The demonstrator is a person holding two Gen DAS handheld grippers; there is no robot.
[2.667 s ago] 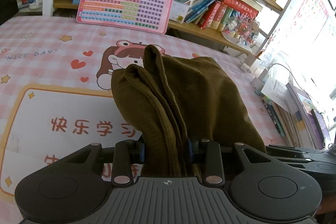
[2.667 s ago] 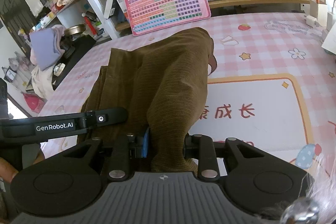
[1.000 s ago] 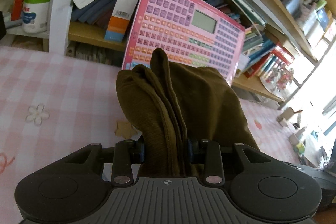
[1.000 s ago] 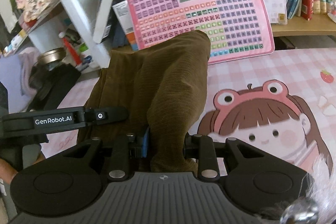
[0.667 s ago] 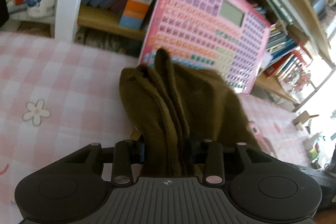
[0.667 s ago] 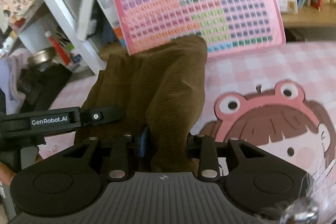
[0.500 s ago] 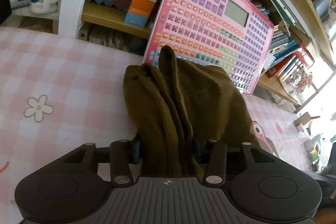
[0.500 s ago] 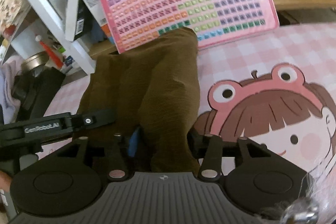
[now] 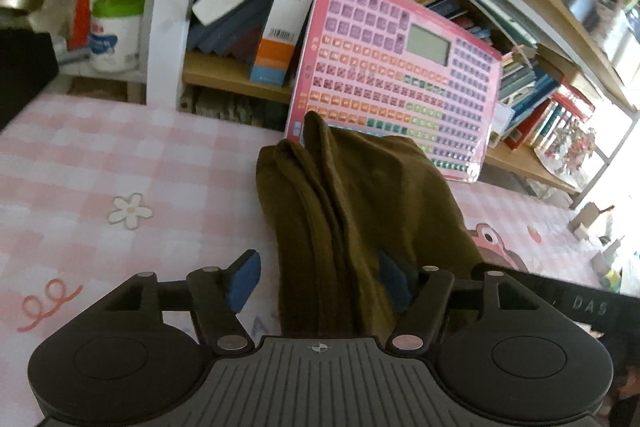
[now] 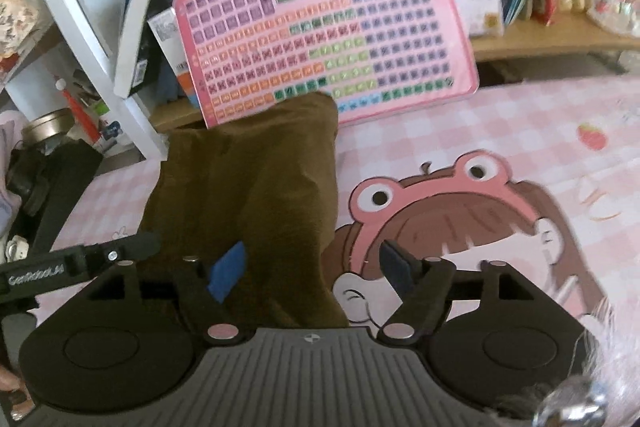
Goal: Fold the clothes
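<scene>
A folded olive-brown garment (image 9: 360, 203) lies bunched on the pink checked table cover (image 9: 120, 163), its far end near the pink keyboard toy. My left gripper (image 9: 320, 277) is open; the cloth runs between its blue pads without being pinched. In the right wrist view the same garment (image 10: 256, 195) lies between the fingers of my right gripper (image 10: 312, 267), which is also open, with both pads apart from the cloth. The left gripper's arm (image 10: 76, 263) shows at the left of that view.
A pink keyboard toy (image 9: 400, 79) leans against the bookshelf (image 9: 240, 75) behind the table. Books, a green-lidded jar (image 9: 116, 39) and pens fill the shelf. A cartoon girl print (image 10: 460, 211) covers the mat to the right of the garment.
Both grippers carried the garment toward the back of the table near the keyboard toy, then opened and let it go. The cloth now rests on the table.
</scene>
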